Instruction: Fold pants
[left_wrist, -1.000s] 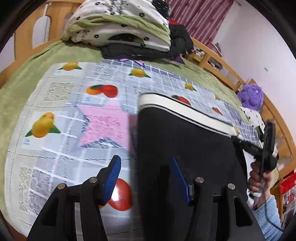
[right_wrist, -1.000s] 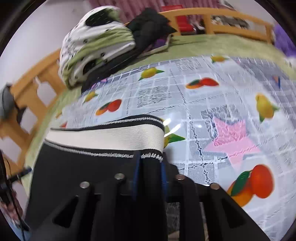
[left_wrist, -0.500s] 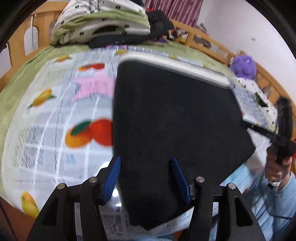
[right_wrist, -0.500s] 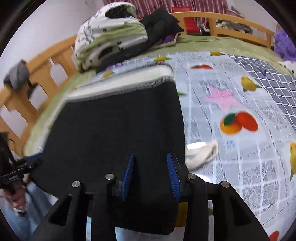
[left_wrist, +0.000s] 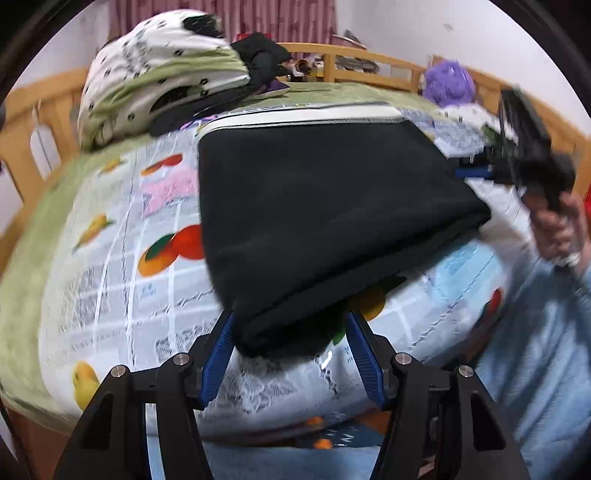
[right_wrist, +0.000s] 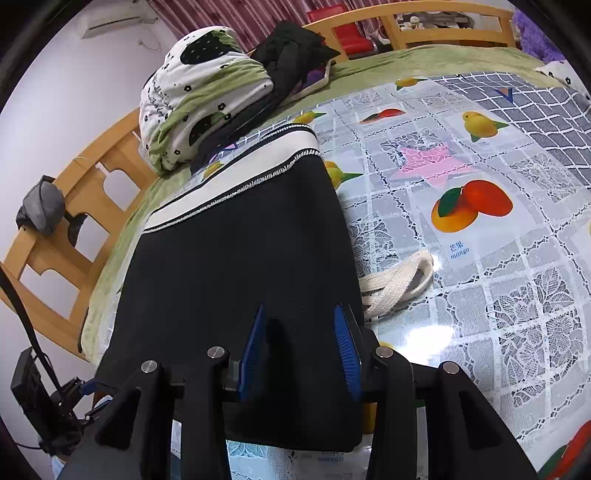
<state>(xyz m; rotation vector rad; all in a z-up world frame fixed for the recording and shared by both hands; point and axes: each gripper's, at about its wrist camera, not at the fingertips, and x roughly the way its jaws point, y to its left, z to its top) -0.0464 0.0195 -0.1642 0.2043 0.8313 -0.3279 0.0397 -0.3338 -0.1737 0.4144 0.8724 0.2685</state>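
Observation:
The black pants lie folded flat on the fruit-print tablecloth, with their white waistband at the far end. My left gripper straddles the pants' near corner; its jaws are opening and the pads do not press the cloth. My right gripper hovers open over the near end of the pants, with black fabric lying under and between its blue pads. A white cord sticks out from under the pants' right edge. In the left wrist view the right gripper shows at the pants' right side.
A heap of white and green bedding and dark clothes sits at the far end of the bed. A wooden rail runs round it, with a purple plush behind. A hand and a light blue sleeve are at right.
My right gripper let go of the pants near the waistband and drew back to their near end. The left gripper also pulled back to the near corner and rolled.

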